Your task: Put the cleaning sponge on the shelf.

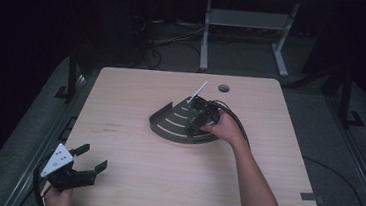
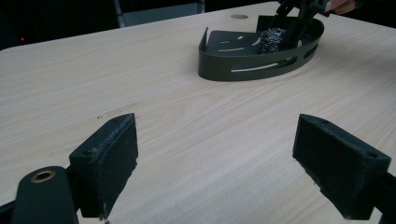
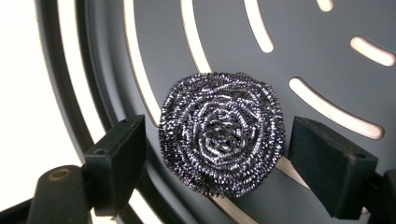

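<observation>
Resting in the dark slotted tray (image 3: 327, 56), the steel-wool scourer (image 3: 222, 133) is sitting between the right claw (image 3: 215, 154)'s wide, untouching jaws. Probably light, springy and snaggy; squeezing its round sides suits. The left claw (image 2: 217, 168) is gaping over bare tabletop (image 2: 187, 121).

From the high view the right claw (image 1: 196, 115) covers the steel scrubber (image 3: 221, 133), so you can't really see it there. The dark tray (image 3: 327, 60) runs off every edge in the right gripper view.

Steel scourer (image 3: 221, 133) in slotted tray (image 3: 327, 56)
</observation>
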`<state>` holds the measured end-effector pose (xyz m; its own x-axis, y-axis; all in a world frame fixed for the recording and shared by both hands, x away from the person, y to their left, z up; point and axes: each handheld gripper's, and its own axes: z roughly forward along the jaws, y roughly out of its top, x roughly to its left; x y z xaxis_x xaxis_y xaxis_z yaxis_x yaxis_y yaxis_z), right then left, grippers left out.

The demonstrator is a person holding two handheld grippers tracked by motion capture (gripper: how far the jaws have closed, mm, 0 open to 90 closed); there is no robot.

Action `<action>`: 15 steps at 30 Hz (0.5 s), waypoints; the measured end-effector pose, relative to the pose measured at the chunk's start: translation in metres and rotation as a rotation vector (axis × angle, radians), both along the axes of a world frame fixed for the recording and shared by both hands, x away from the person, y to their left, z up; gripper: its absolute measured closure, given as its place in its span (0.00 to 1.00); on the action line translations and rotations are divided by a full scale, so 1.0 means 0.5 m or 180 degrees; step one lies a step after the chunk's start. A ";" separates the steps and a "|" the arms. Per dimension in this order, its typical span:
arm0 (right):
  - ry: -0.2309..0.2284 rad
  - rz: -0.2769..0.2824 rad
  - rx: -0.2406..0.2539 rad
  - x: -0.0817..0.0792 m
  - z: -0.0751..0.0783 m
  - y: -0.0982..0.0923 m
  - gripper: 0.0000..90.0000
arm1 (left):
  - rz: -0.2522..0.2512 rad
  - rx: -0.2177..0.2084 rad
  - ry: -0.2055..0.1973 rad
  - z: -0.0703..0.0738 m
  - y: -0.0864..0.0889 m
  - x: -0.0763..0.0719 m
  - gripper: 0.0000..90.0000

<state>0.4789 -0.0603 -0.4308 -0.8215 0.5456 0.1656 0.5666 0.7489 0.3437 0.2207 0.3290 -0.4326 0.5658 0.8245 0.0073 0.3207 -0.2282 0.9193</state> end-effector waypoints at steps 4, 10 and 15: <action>-0.0018 -0.0007 0.0040 -0.004 0.009 -0.005 0.20 | 0.0002 0.0005 -0.0006 0.000 -0.001 0.000 0.15; -0.0045 -0.0008 0.0086 -0.012 0.018 -0.015 0.20 | -0.0017 0.0021 -0.0015 0.000 -0.003 0.000 0.15; -0.0101 -0.0038 0.0113 -0.023 0.036 -0.029 0.20 | -0.0028 0.0005 -0.0015 0.001 -0.005 0.000 0.15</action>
<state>0.4677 -0.0750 -0.4128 -0.8202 0.5495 0.1590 0.5638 0.7292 0.3878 0.2209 0.3267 -0.4323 0.5729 0.8195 0.0114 0.3142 -0.2324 0.9205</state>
